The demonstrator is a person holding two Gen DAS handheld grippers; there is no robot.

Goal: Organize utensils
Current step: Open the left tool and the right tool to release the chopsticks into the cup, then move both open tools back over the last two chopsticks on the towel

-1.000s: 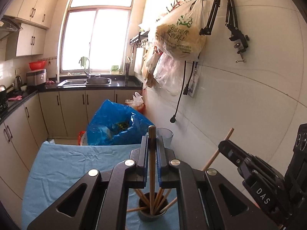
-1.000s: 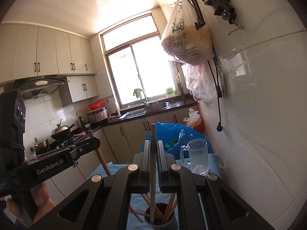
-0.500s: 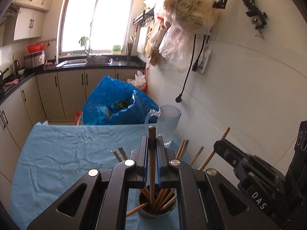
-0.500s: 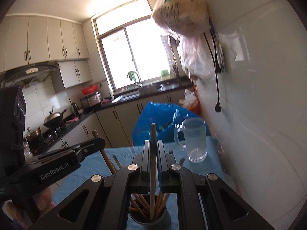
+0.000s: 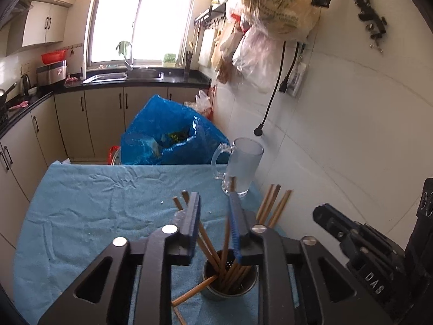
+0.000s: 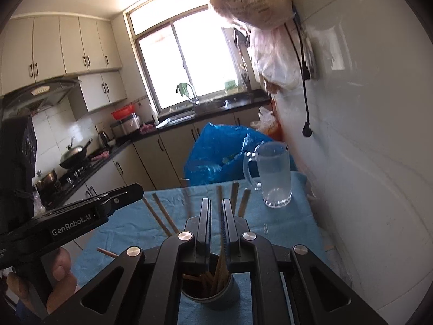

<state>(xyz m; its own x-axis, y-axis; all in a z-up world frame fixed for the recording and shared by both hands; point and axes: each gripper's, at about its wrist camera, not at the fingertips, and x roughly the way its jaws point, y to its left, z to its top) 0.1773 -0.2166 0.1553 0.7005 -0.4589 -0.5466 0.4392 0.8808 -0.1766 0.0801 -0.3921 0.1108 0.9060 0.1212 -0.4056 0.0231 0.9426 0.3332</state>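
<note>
The left gripper [image 5: 213, 203] is hovering directly above the metal utensil cup [image 5: 230, 281], with its two blue-padded fingers [image 5: 193, 216] standing spread apart and gripping nothing. A bundle of wooden chopsticks [image 5: 230, 265] is standing in the cup, and the sticks are fanning outward at different tilts. One stick is rising between the spread fingers, beside the right-hand pad; whether it is touching that pad cannot be determined. One chopstick is leaning low over the cup's near-left rim.

The right gripper [image 6: 215, 211] is positioned over the same cup [image 6: 213, 295], seen from the other side. Its fingers are parted by a narrow gap. A chopstick [image 6: 222, 246] appears to be passing down through that gap into the cup, but motion blur is preventing a clear reading of whether the pads are pinching it. Other chopsticks are splaying up behind the fingers.

The cup is sitting on a blue cloth [image 5: 89, 211] that is covering the table. A frosted glass mug [image 5: 242, 168] is standing on the cloth's far right corner, near the tiled wall and well apart from the cup. A blue plastic bag [image 5: 167, 140] is sitting beyond the table's far edge. In the right wrist view the person's left hand [image 6: 54, 279] is gripping the left gripper's handle.
</note>
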